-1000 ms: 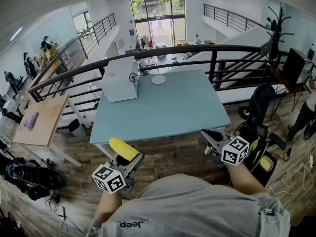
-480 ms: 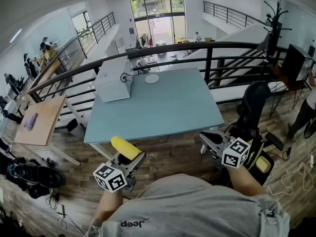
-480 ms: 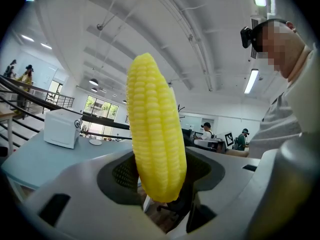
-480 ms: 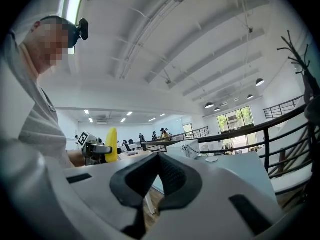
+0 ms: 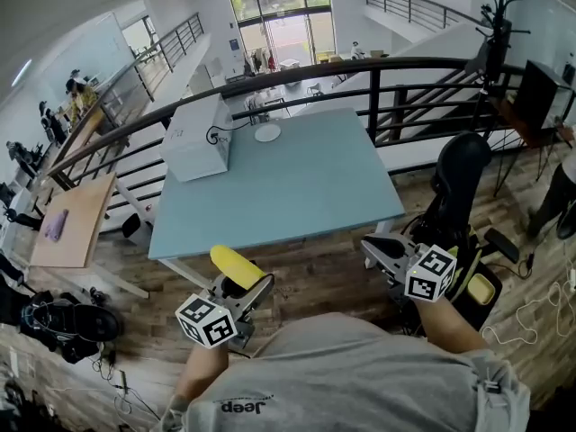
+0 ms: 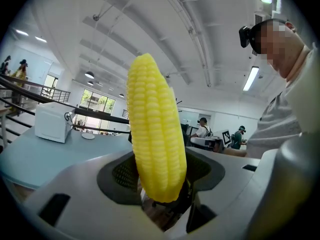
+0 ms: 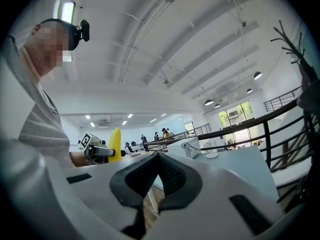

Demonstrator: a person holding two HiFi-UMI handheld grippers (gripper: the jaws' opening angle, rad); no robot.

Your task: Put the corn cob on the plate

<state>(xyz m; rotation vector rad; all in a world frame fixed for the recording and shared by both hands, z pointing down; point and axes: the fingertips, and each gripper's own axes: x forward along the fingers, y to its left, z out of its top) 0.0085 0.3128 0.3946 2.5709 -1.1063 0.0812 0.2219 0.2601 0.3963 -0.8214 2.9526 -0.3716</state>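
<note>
A yellow corn cob (image 5: pixel 236 266) sticks up and forward out of my left gripper (image 5: pixel 245 286), which is shut on its lower end, just short of the blue table's (image 5: pixel 297 196) near edge. In the left gripper view the corn cob (image 6: pixel 155 134) fills the middle, clamped between the dark pads (image 6: pixel 122 174). A small white plate (image 5: pixel 267 133) lies at the table's far side, also visible as the plate (image 6: pixel 88 135) far off. My right gripper (image 5: pixel 378 250) hovers off the table's near right corner with its pads (image 7: pixel 170 171) touching and nothing between them.
A white box-shaped appliance (image 5: pixel 196 138) with a black cable stands on the table's far left. A black railing (image 5: pixel 378 66) runs behind the table. A black chair (image 5: pixel 459 174) stands to the right, a wooden table (image 5: pixel 67 219) and bags (image 5: pixel 54 318) to the left.
Both grippers have moved forward toward the blue table, the left still carrying the corn cob. The table's near edge now lies closer to them.
</note>
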